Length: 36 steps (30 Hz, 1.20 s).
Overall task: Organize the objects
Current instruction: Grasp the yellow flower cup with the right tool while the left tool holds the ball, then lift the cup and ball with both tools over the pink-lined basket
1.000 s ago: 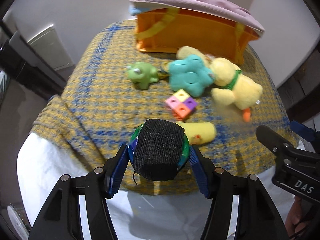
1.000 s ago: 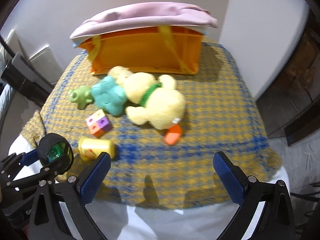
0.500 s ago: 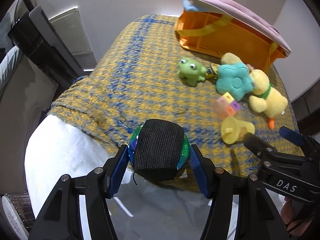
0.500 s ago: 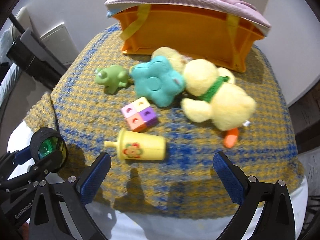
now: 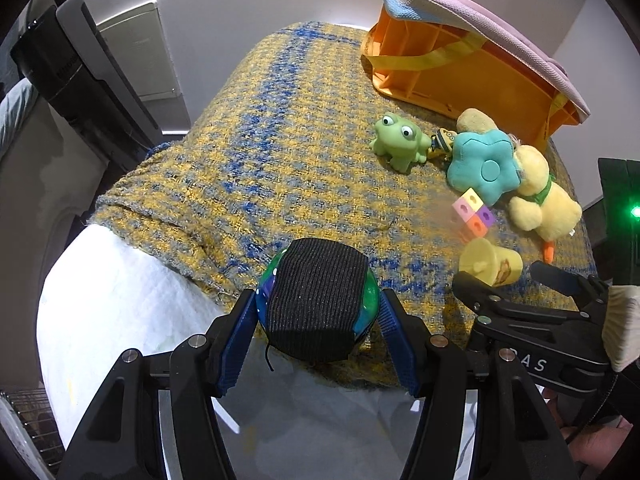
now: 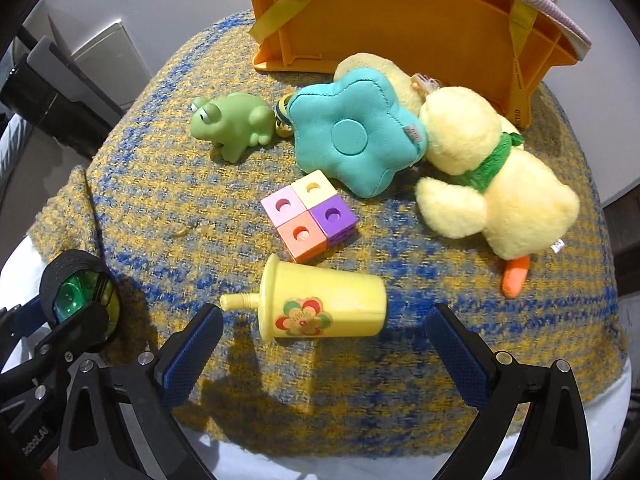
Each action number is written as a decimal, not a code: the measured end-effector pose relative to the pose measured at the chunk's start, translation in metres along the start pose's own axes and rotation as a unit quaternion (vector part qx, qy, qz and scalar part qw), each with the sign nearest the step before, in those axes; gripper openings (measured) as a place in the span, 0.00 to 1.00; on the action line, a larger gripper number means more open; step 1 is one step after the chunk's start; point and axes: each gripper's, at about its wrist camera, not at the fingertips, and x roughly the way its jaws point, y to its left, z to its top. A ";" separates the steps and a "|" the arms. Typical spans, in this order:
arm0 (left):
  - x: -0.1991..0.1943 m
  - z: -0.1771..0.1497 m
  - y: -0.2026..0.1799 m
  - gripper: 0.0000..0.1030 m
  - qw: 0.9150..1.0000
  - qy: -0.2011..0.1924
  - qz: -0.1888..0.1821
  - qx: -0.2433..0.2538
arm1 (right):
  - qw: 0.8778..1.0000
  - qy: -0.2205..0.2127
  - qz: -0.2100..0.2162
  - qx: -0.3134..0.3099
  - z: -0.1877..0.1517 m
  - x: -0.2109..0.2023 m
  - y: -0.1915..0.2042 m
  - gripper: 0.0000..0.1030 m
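My left gripper [image 5: 318, 304] is shut on a round green and blue toy [image 5: 316, 300] wrapped in a black ribbed band, held over the near edge of the blanket. The same toy [image 6: 76, 300] shows at the lower left of the right wrist view. My right gripper [image 6: 324, 320] is open and points down over a yellow straw cup [image 6: 324, 306] lying on its side, with the jaws on either side and apart from it. Beyond the cup lie a four-colour cube block [image 6: 308, 214], a green frog [image 6: 230, 124], a teal flower cushion [image 6: 352, 132] and a yellow plush duck [image 6: 500, 184].
An orange basket [image 6: 400, 16] with a pink liner stands at the far edge of the yellow and blue woven blanket [image 5: 280, 140]. White bedding [image 5: 112, 300] shows below the blanket's near edge. A black device [image 5: 80, 80] stands at the far left.
Both grippers shifted left across the blanket and sank. The right one closed in on the yellow cup, which now lies between its jaws. The left kept its hold on the toy.
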 end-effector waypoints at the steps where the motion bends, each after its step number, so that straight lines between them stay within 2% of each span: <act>1: 0.000 0.000 0.000 0.59 1.000 0.001 0.000 0.000 | 1.000 0.000 0.001 0.000 0.001 0.001 0.000 0.99; 2: 0.002 0.001 0.001 0.59 1.000 0.001 -0.001 0.001 | 1.000 0.000 0.003 0.001 0.002 0.002 0.001 0.98; 5: 0.002 0.002 0.001 0.58 1.000 0.002 0.000 0.002 | 1.000 0.004 0.008 0.000 0.004 0.006 0.002 0.85; 7: 0.003 0.003 0.000 0.59 1.000 0.002 0.001 0.003 | 1.000 0.011 0.017 0.002 0.005 0.009 0.002 0.66; 9: 0.003 0.004 0.000 0.59 1.000 0.003 0.002 0.004 | 1.000 0.015 0.023 0.007 0.005 0.011 -0.002 0.57; 18: -0.002 0.009 -0.012 0.59 1.000 -0.003 0.011 0.017 | 0.999 -0.016 0.025 0.013 0.004 -0.011 -0.012 0.57; 36: -0.034 0.042 -0.077 0.59 0.996 -0.048 0.020 0.067 | 0.995 -0.079 -0.001 0.068 0.016 -0.072 -0.077 0.57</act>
